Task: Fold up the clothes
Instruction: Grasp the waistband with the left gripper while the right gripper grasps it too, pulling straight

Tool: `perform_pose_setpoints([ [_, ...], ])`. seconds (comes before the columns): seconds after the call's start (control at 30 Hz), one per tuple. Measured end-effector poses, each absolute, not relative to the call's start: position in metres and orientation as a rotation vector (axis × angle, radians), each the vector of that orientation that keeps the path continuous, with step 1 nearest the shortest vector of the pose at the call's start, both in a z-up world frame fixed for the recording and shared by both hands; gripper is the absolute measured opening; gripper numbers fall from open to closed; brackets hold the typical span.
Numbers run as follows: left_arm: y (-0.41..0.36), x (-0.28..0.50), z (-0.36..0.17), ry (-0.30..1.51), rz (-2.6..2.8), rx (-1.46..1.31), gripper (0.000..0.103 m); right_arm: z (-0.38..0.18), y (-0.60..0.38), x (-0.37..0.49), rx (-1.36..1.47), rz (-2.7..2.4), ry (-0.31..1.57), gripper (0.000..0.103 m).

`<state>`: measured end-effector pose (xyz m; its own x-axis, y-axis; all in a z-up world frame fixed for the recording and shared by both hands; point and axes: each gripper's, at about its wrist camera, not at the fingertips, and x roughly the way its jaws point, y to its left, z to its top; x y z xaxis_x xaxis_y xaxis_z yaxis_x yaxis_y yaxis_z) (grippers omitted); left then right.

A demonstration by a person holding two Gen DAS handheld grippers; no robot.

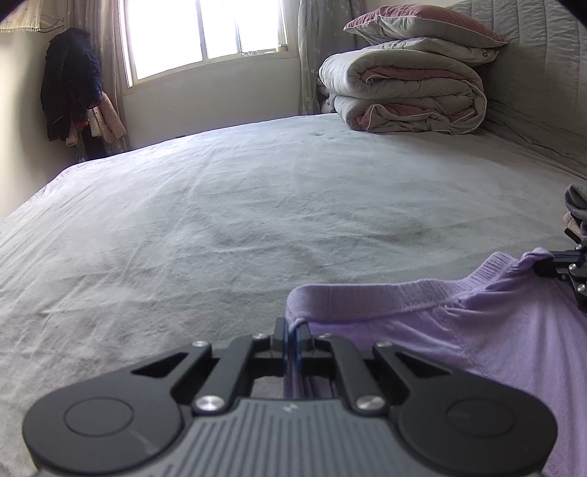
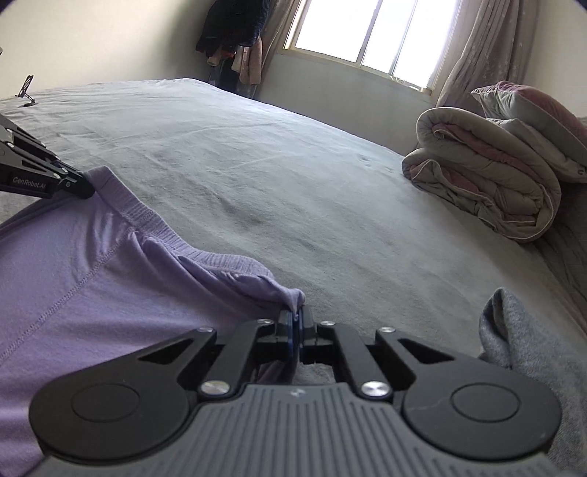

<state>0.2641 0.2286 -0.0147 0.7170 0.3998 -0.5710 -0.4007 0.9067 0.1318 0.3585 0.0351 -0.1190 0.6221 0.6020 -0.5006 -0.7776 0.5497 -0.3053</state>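
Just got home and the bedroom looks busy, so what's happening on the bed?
A person is folding laundry with a hand-held gripper in each hand. The left hand-held gripper and the right hand-held gripper are each shut on one end of the ribbed band of a lilac garment, holding it stretched over the grey bed sheet. A grey garment waits on the right. A folded duvet sits near the head of the bed.

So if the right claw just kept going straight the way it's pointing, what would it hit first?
Probably nothing soon. The right claw, shut on the purple garment, points across bare bed sheet toward the wall under the window. The folded quilt sits off to its right, though depth is hard to judge.
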Motion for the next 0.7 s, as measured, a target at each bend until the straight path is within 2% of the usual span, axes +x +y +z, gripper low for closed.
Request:
perform_pose_setpoints([
  [0.33, 0.237, 0.3, 0.01, 0.555, 0.547, 0.149, 0.004, -0.108, 0.061, 0.373, -0.599, 0.74, 0.219, 0.002],
  [0.53, 0.249, 0.329, 0.005, 0.573, 0.606, 0.231, 0.004, -0.109, 0.085, 0.393, -0.603, 0.73, 0.241, 0.002],
  [0.6, 0.255, 0.331, -0.008, 0.617, 0.605, 0.219, 0.009, -0.12, 0.091, 0.398, -0.61, 0.736, 0.301, 0.006],
  [0.63, 0.259, 0.33, -0.013, 0.633, 0.604, 0.21, 0.01, -0.126, 0.093, 0.4, -0.613, 0.737, 0.33, 0.014],
  [0.67, 0.263, 0.326, -0.017, 0.64, 0.604, 0.198, 0.016, -0.132, 0.096, 0.401, -0.615, 0.739, 0.358, 0.017],
  [0.7, 0.266, 0.321, -0.018, 0.64, 0.605, 0.188, 0.033, -0.133, 0.093, 0.401, -0.598, 0.738, 0.372, 0.02],
])
